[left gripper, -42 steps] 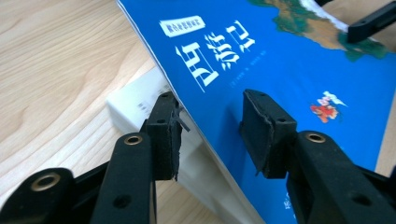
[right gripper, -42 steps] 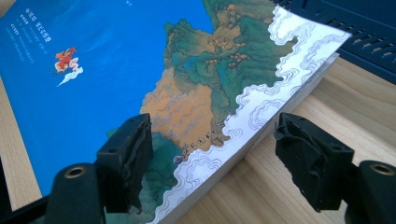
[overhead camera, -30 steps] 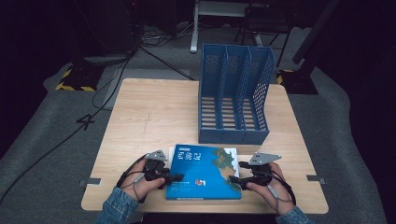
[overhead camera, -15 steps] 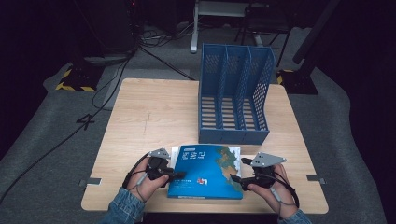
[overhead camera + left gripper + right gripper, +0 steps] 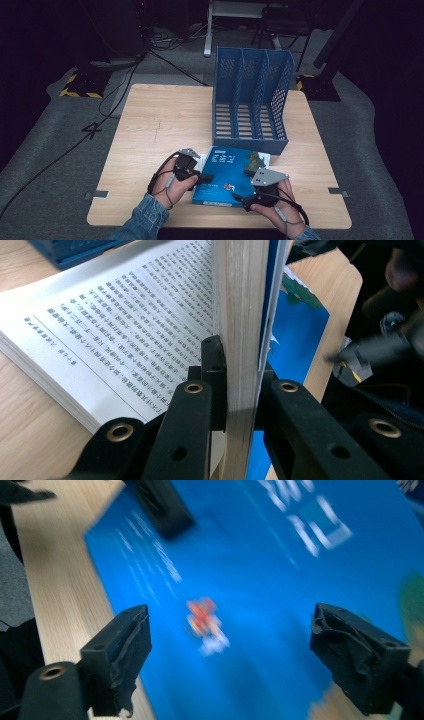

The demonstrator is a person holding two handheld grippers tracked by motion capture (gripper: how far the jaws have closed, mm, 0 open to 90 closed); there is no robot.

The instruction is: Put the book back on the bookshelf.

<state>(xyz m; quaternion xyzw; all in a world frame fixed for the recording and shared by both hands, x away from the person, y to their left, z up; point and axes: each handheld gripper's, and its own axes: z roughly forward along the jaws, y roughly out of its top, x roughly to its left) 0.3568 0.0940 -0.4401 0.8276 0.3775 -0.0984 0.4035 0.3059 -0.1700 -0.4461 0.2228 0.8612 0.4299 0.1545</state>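
From the high view, the blue book (image 5: 231, 176) lies on the tabletop (image 5: 150, 125) near the file rack (image 5: 250, 97), now turned more slantwise. In the left gripper view, the left claw (image 5: 240, 390) pinches its lifted pages. In the right gripper view, the right claw (image 5: 230, 655) is spread wide over the cover.

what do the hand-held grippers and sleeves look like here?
Both are black. The left hand-held gripper and right hand-held gripper each carry a grey three-cornered plate on top and trail a black cable. The jaws have brass-coloured rivets; the right one's pads look frayed. Denim sleeves.
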